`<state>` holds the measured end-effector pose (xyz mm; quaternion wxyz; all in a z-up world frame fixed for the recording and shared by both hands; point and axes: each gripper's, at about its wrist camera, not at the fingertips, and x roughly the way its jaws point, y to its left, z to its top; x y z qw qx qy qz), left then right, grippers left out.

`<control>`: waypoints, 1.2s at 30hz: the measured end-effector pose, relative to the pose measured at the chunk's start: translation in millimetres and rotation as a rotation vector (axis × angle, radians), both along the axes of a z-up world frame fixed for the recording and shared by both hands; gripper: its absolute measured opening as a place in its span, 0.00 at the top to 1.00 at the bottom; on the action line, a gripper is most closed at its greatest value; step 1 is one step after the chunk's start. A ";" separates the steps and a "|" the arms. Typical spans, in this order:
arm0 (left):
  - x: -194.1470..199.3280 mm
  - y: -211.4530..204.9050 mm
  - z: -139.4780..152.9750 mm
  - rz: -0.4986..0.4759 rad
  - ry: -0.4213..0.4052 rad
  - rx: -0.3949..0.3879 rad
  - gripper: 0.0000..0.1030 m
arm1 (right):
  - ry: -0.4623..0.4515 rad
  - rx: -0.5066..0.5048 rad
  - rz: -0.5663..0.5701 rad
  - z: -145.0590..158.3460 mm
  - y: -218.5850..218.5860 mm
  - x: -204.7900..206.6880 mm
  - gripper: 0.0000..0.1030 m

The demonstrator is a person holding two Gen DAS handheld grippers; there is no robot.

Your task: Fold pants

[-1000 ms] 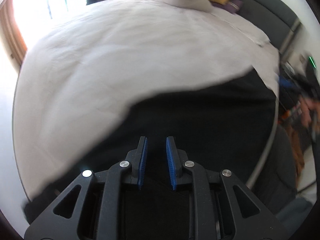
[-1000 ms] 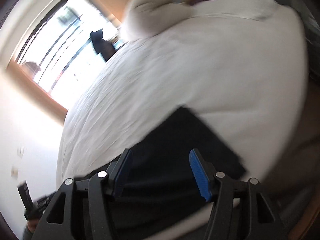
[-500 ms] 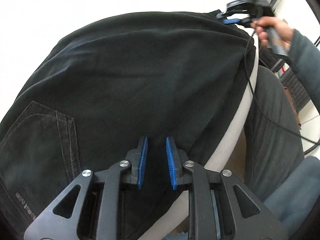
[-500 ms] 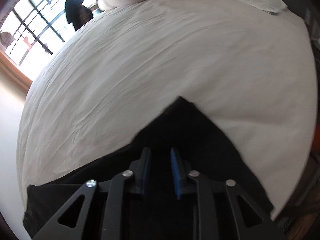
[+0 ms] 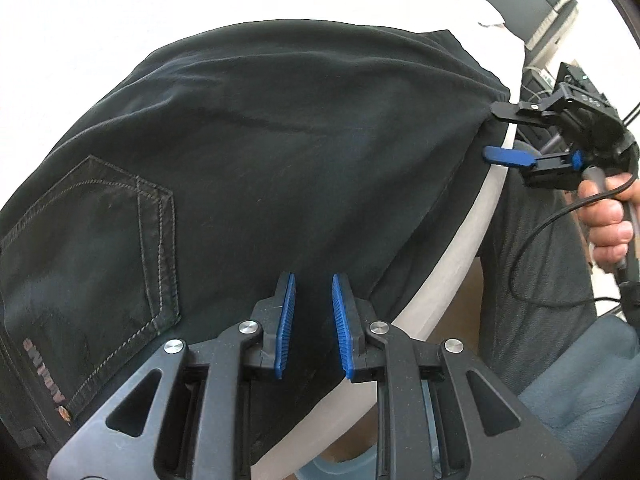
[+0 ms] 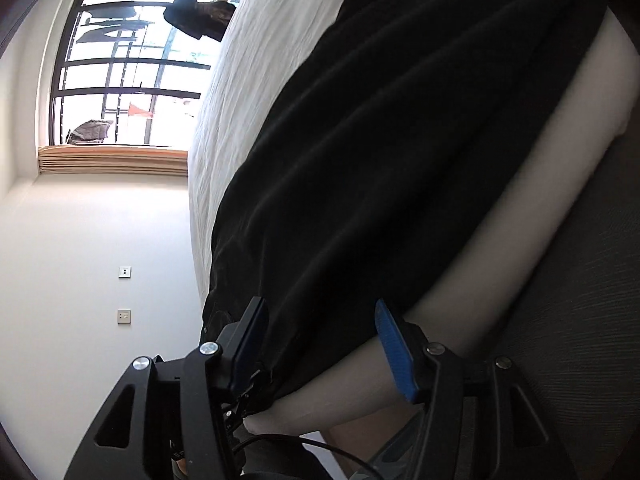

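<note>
On white bed: black pants; left hand-held gripper narrow, right hand-held gripper wide.

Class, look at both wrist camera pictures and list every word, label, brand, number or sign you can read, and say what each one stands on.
Pinkish embroidered lettering along the edge below the stitched back pocket of the black denim pants: sideways, distorted, not readable for certain.
Small markings on the black body of the right gripper: too small to read.
Two white wall plates in the right wrist view: no readable text.
No other text shows.
</note>
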<state>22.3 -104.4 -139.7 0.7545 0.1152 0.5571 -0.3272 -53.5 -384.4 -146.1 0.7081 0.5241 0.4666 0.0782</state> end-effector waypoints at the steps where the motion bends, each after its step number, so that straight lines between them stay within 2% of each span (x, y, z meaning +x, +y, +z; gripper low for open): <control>1: 0.1 1.9 -0.6 0.008 0.003 -0.007 0.82 | -0.007 0.010 -0.003 -3.0 2.5 2.7 0.43; 5: 3.8 8.2 -0.9 0.025 0.013 -0.022 0.82 | -0.012 0.064 -0.062 -17.7 1.3 13.0 0.53; 6: 4.5 8.7 -1.0 0.027 0.015 -0.023 0.82 | -0.026 0.073 -0.067 -20.6 2.2 14.4 0.61; 8: 5.7 10.7 -0.6 0.024 0.016 -0.023 0.82 | -0.022 0.062 -0.082 -26.3 1.3 16.7 0.86; 9: 5.7 10.7 -0.1 0.022 0.016 -0.021 0.82 | -0.014 0.060 -0.089 -28.9 -0.3 17.4 0.94; 10: 5.8 10.3 0.3 0.022 0.017 -0.020 0.82 | -0.017 0.057 -0.098 -29.0 -0.7 16.8 0.96; 13: 5.4 9.5 1.4 0.022 0.016 -0.014 0.82 | -0.041 -0.037 -0.088 -7.6 3.1 13.7 0.96; 18: 5.8 7.8 3.2 0.023 0.010 -0.006 0.82 | -0.088 -0.096 -0.124 33.3 -1.5 -6.3 0.96; 20: 6.4 7.8 1.6 0.028 0.008 0.001 0.82 | -0.064 -0.123 -0.125 34.0 1.3 -14.3 0.97; 25: 7.0 9.9 0.9 0.040 0.011 -0.004 0.82 | 0.087 -0.142 -0.146 12.1 -0.5 -21.6 0.97; 28: 8.1 9.0 0.7 0.044 0.011 -0.002 0.82 | 0.097 -0.199 -0.132 24.8 0.5 -18.3 0.97; 30: 9.1 8.3 0.5 0.050 0.007 0.004 0.82 | 0.104 -0.231 -0.096 36.5 -5.0 -17.0 0.94; 32: 8.6 8.9 1.0 0.059 0.006 0.004 0.82 | 0.155 -0.286 -0.086 43.3 -11.3 -15.8 0.80; 33: 7.7 9.3 1.4 0.061 0.003 0.007 0.82 | 0.181 -0.327 -0.100 48.4 -16.1 -16.9 0.76; 36: 5.0 5.9 2.1 0.057 -0.003 0.018 0.82 | 0.192 -0.429 -0.160 66.4 -36.1 -28.6 0.75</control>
